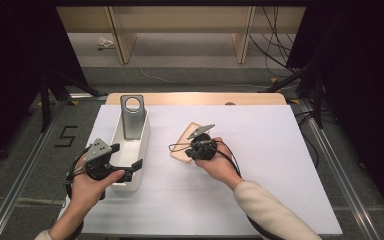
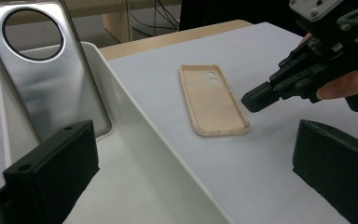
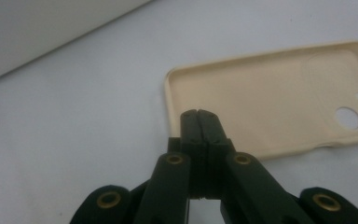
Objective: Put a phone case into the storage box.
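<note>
A white sheet covers the surface (image 1: pixel 280 165), and a strip of pale wood shows along its far edge. Around it lies a grey floor (image 1: pixel 365 165) with metal rails on both sides. A black figure "5" (image 1: pixel 66 136) is marked on the floor at the left. Beyond the surface stand light wooden furniture legs (image 1: pixel 122 42), black cables (image 1: pixel 275 40) trail across the floor, and dark drapes close off both sides of the room. No brand name or label can be read on any of the things.

A white bin (image 1: pixel 141 145) stands on the left part of the surface. Inside it a silver phone case (image 1: pixel 132 117) with a large round camera hole leans upright against the far end. The left tool (image 1: pixel 126 169) sits at the bin's near end with its jaws spread wide and nothing between them; in the left gripper view one jaw is inside the bin and the other outside its wall.

A beige phone case (image 2: pixel 213 100) lies flat on the white sheet, hollow side up, near the middle of the surface and just to the right of the bin. It has camera cutouts at one end. The right tool (image 3: pixel 199 116) is clenched, its two jaws pressed together with nothing between them. Its tips hover at the edge of the beige phone case; whether they touch it I cannot tell.
</note>
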